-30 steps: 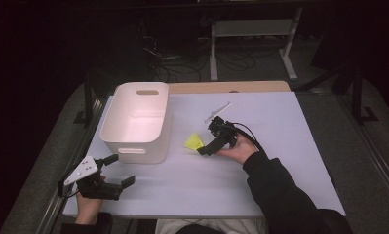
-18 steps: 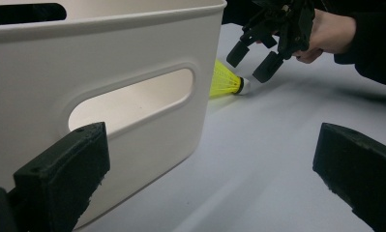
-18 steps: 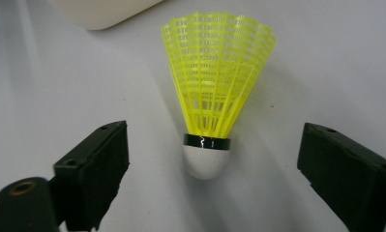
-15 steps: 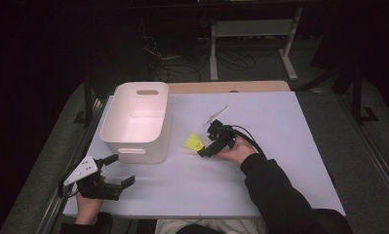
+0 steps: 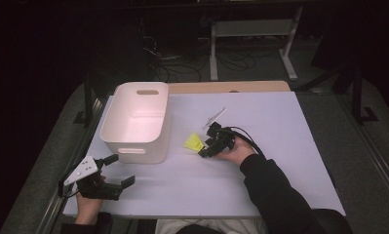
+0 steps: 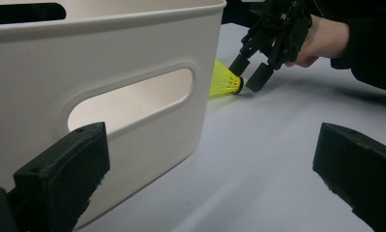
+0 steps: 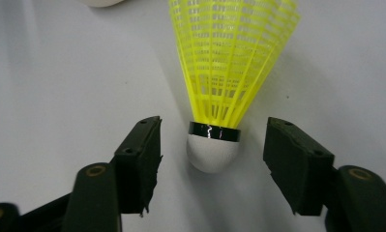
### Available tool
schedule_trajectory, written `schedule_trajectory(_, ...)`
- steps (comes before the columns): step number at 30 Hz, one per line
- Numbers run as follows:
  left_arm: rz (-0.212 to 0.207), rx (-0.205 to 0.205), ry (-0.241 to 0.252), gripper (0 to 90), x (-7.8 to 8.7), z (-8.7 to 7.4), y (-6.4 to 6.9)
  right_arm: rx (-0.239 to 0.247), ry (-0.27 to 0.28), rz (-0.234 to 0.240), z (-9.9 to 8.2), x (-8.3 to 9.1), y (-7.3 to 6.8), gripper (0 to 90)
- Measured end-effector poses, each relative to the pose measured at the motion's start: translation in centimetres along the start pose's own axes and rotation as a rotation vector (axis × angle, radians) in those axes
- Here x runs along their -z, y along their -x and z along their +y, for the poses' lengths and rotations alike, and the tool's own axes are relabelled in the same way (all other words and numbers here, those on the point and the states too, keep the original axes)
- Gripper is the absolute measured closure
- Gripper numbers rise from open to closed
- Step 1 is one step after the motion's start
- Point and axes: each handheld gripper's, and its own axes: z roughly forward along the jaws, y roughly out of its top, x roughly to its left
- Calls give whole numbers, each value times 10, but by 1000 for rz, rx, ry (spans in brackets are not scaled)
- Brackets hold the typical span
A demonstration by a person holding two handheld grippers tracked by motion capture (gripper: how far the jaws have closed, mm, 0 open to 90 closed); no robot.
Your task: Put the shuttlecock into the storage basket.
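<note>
One yellow plastic mesh shuttlecock [image 7: 231, 72] is lying at the centre of the high view, its white cork nose sitting untouched between the right gripper [image 7: 215, 159]'s half-open, just-closing jaws for a nose grip, while the left gripper [image 5: 115, 170] is waiting wide open, empty, beside the white plastic bin [image 5: 118, 142].

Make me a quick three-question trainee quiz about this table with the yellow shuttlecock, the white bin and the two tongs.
1. True or false: the right tongs already squeeze the shuttlecock.
2. Which end of the shuttlecock faces the right tongs: A the cork, B the skirt?
3. What stands nearest the left tongs?

Key
1. False: the pads have just been closing, with the cork between them and gaps on both sides.
2. A.
3. The white bin.
</note>
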Motion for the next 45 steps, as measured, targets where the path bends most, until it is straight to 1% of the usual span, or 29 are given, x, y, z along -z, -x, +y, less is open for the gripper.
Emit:
schedule_trajectory(3, 0, 0, 0, 0, 0, 0, 0, 6, -12, -3, 0, -2, -1, 440)
schedule_trajectory(5, 0, 0, 0, 0, 0, 0, 0, 7, -11, -9, 1, -3, -1, 491)
schedule_trajectory(7, 0, 0, 0, 0, 0, 0, 0, 3, -8, -16, 1, -4, -1, 529)
schedule_trajectory(12, 0, 0, 0, 0, 0, 0, 0, -14, -22, -8, 1, -4, 0, 612)
schedule_trajectory(18, 0, 0, 0, 0, 0, 0, 0, -17, -17, -5, 1, -1, 1, 626)
schedule_trajectory(23, 0, 0, 0, 0, 0, 0, 0, -16, -17, 1, 3, 5, 2, 627)
schedule_trajectory(31, 0, 0, -1, 0, 0, 0, 0, -10, -8, -7, 9, 21, 4, 628)
schedule_trajectory(36, -1, 0, -4, 0, 0, 0, 0, 1, -8, -24, 14, 32, 1, 628)
schedule_trajectory(41, 1, 0, -4, 0, 0, 0, 0, 20, 2, -28, 19, 42, -1, 628)
schedule_trajectory(45, 2, 0, -4, 0, 0, 0, 0, 22, 5, -32, 22, 48, -2, 628)
